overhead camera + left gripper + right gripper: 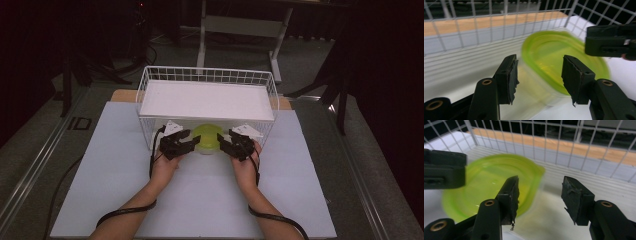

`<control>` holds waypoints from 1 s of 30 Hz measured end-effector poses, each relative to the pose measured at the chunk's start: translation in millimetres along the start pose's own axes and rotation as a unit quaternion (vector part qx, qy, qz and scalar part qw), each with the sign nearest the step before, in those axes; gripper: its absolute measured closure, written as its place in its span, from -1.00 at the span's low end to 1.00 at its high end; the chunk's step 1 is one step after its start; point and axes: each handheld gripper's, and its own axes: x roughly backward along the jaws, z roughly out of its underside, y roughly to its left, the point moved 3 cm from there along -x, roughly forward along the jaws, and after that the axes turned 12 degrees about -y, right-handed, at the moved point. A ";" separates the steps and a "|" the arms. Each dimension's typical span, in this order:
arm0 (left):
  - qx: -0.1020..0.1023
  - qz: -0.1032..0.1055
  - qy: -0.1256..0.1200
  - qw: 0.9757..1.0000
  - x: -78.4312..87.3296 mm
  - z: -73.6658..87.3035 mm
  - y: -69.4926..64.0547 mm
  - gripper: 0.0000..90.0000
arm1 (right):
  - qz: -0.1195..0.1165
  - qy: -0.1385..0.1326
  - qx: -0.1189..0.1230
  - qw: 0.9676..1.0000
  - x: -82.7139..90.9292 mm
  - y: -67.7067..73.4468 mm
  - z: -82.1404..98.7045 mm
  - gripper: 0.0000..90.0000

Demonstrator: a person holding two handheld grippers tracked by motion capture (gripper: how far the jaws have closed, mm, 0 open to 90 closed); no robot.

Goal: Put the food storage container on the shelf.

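Tabletop first: a large pale sheet-covered table (125,190) carries a white wire-mesh basket rack (150,80) with a flat white shelf (207,100) on top and an open lower bay facing the person. In that bay, at its front edge, sits a round lime-green translucent plastic container (208,138) with a clear lower body, blurred in both gripper views. The left gripper (187,141) flanks it on one side and the right gripper (226,143) on the other. Both stand with jaws parted and pads off the plastic: in the left gripper view the container (554,60) lies beyond and between the pads (510,77), untouched, and in the right gripper view it (491,180) sits off behind the left-hand pad (511,195).

Judging by this, the step in hand is placing the container under the shelf, apparently just let go. The next move likely calls for drawing both grippers straight back, clear of the rim and wire.
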 end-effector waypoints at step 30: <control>0.013 0.067 -0.014 0.998 90.1 19.6 -19.7 -0.97 | -0.062 0.067 0.002 0.996 23.1 45.3 28.8 0.99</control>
